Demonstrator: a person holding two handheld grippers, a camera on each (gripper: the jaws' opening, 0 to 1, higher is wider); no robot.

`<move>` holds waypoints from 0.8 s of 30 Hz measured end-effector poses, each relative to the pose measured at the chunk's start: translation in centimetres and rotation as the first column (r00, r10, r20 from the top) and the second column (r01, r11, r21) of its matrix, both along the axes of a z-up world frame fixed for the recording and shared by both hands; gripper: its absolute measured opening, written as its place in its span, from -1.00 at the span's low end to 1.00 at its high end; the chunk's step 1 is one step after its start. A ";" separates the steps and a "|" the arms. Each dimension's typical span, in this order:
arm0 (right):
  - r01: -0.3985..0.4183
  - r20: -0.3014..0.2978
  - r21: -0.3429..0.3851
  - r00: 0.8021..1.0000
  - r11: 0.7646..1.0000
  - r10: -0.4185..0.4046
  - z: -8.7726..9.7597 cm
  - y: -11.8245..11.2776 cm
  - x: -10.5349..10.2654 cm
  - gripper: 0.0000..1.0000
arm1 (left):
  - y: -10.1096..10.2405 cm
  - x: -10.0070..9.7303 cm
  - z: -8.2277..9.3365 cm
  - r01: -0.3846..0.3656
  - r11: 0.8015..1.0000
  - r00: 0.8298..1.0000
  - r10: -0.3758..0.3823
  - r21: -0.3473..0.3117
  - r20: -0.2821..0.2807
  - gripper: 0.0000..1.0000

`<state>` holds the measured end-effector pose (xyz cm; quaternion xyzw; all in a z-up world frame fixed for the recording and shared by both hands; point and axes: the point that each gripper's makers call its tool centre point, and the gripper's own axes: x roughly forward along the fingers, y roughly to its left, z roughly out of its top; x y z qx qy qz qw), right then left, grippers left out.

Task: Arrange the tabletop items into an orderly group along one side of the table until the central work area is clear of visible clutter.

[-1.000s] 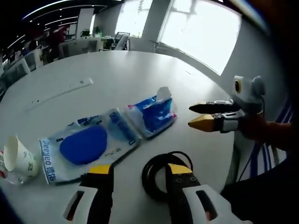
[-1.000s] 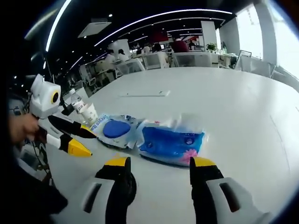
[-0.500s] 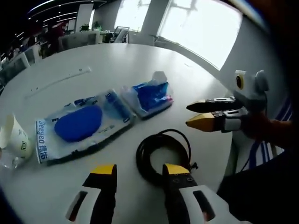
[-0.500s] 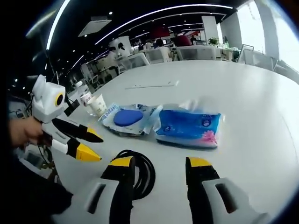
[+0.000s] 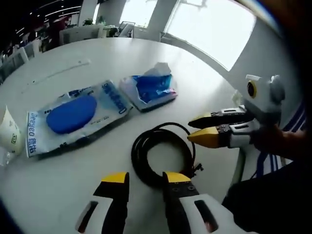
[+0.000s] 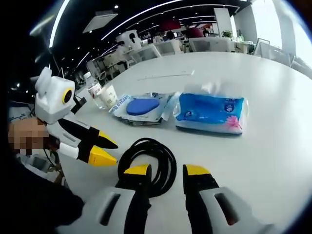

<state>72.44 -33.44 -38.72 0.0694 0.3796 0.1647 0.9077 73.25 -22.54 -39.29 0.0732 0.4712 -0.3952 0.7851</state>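
Hidden or cut off: the paper cup is sliced by the left edge of the left gripper view; in the right gripper view it stands whole at upper left, a clear bottle just behind it, label unreadable. The print on the packs is too small to read, apart from part of the wipes pack's brand.
Black cable coil: lies flat on the white table, lower centre of both views, a loose ring with its plug end toward the lower right in the left gripper view.
Wipes pack: flat, long axis running from lower left to upper right of the left gripper view, blue oval lid facing up.
Tissue pack: right of centre in the right gripper view, long axis across the frame, a tissue tuft rising from its top; just beside the wipes pack, whether touching I cannot tell.
Left gripper: rises from the bottom edge, jaws a narrow gap apart, gripping nothing, tips at the coil's near rim.
Right gripper: jaws likewise slightly parted and empty, tips over the coil's near edge; in the left gripper view it enters from the right, held level in a hand, its tips nearly closed beside the coil.
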 end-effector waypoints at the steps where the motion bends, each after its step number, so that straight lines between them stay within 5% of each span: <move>1: 0.002 -0.007 0.001 1.000 1.000 -0.002 0.0 0.0 -0.1 -0.60 | 0.0 0.0 -0.1 -0.001 1.000 1.000 0.001 0.002 -0.004 -0.54; 24: 0.000 -0.062 -0.001 0.998 1.000 0.000 -1.7 1.2 -1.2 -0.92 | -0.5 -0.5 -1.6 -0.031 0.999 0.998 0.033 0.029 -0.056 -0.77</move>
